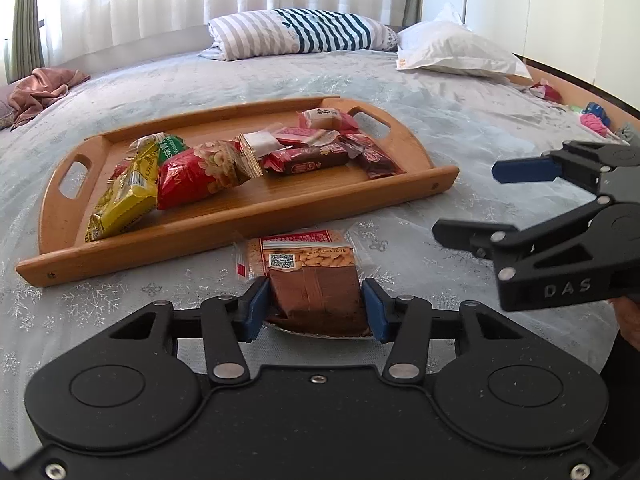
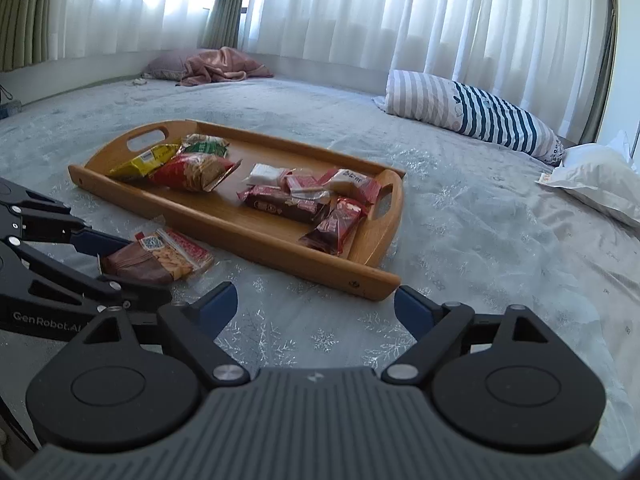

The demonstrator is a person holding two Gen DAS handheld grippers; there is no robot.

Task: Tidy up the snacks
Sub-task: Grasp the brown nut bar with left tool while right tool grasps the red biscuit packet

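A wide bed [image 1: 460,152] under pale curtains fills the room. On it a wooden tray [image 1: 248,208] of snacks lies long side across. Just near of the tray, a peanut packet [image 1: 308,272] lies on the bedspread, long axis pointing away toward the tray. The left gripper [image 1: 317,306] clamps its near end between both pads. The right gripper [image 2: 316,308], off to the right, gapes empty.

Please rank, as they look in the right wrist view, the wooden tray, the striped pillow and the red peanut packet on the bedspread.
1. Wooden tray
2. Striped pillow, though farther away
3. Red peanut packet
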